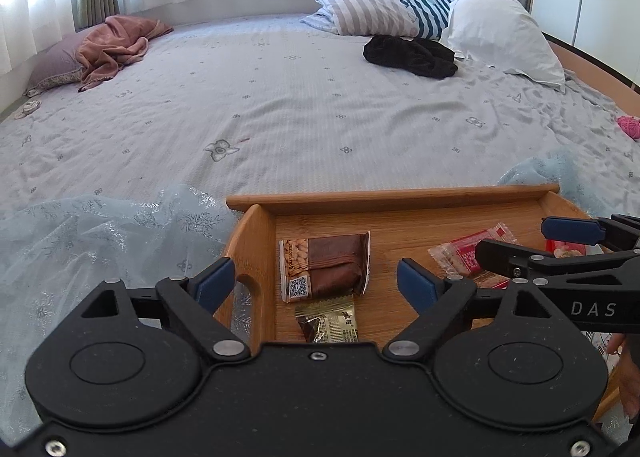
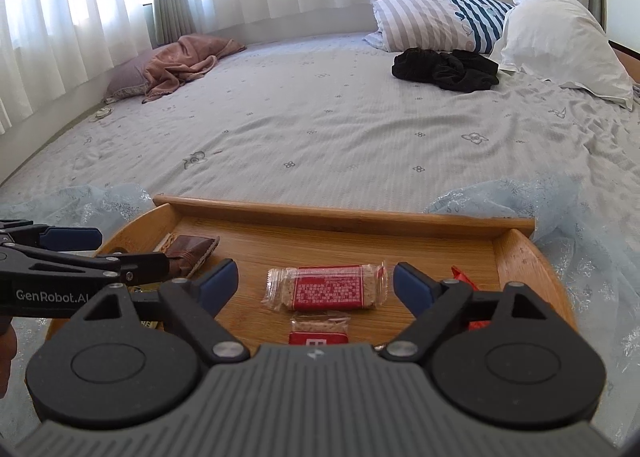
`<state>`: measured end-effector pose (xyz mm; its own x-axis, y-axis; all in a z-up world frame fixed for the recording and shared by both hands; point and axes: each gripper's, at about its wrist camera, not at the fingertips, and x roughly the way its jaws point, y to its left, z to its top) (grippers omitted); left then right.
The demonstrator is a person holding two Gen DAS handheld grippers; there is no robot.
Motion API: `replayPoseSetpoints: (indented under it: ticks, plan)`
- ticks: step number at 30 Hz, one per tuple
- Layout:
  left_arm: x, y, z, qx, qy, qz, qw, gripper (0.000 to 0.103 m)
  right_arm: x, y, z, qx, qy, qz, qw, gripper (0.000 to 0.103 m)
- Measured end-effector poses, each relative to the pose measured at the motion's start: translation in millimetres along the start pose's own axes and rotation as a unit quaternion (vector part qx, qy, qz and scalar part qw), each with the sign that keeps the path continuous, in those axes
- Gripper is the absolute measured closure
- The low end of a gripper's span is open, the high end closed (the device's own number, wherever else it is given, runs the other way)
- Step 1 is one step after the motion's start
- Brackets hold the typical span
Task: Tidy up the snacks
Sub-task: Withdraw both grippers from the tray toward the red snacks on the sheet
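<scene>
Left wrist view, lower centre: the left gripper [image 1: 316, 277] has its fingers spread wide and holds nothing, poised over the left end of a wooden tray [image 1: 256, 245]. Nearest it lies a small gold-and-brown snack packet [image 1: 328, 319], then a brown peanut bar [image 1: 326, 265] whose long axis runs left to right across the frame, printed end to the left. In the right wrist view the right gripper [image 2: 314, 283] is likewise spread and empty, framing a red-labelled cracker pack [image 2: 326, 288] lying crosswise, with a smaller red cracker pack [image 2: 319, 331] closer in. A red wrapper [image 2: 466, 277] shows at the tray's right side. Judging by this, most snacks already sit in the tray, grouped by kind; only tidying seems left. Beyond stretches the bed [image 2: 320, 117] with pillows [image 2: 560, 37].
</scene>
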<state>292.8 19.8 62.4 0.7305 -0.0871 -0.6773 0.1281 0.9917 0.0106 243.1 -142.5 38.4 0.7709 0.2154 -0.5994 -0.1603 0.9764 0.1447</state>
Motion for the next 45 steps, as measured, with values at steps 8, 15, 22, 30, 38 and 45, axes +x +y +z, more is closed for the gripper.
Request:
replayPoseSetpoints:
  ticks: [8, 15, 22, 30, 38, 45]
  plan:
    - [-45, -11, -11, 0.013, -0.021, -0.008, 0.9997, 0.006, -41, 1, -8, -0.014, -0.025, 0.006, 1.0, 0.003]
    - [-84, -26, -29, 0.037, -0.036, -0.013, 0.9986, 0.006, -76, -1, -23, -0.021, -0.039, 0.02, 0.999, 0.0]
    - [-113, -36, -55, 0.038, -0.037, -0.026, 0.9982, 0.005, -105, -4, -41, -0.016, -0.053, 0.03, 0.998, 0.0]
    - [-134, -44, -85, 0.031, -0.036, -0.031, 0.9984, 0.005, -129, -5, -66, -0.012, -0.066, 0.025, 0.997, 0.0]
    - [-145, -48, -110, 0.02, -0.035, -0.031, 0.9987, 0.004, -144, -5, -89, -0.006, -0.067, 0.02, 0.998, 0.0]
    - [-149, -54, -131, 0.01, -0.04, -0.027, 0.9988, 0.004, -151, -7, -105, -0.002, -0.063, 0.016, 0.998, 0.0]
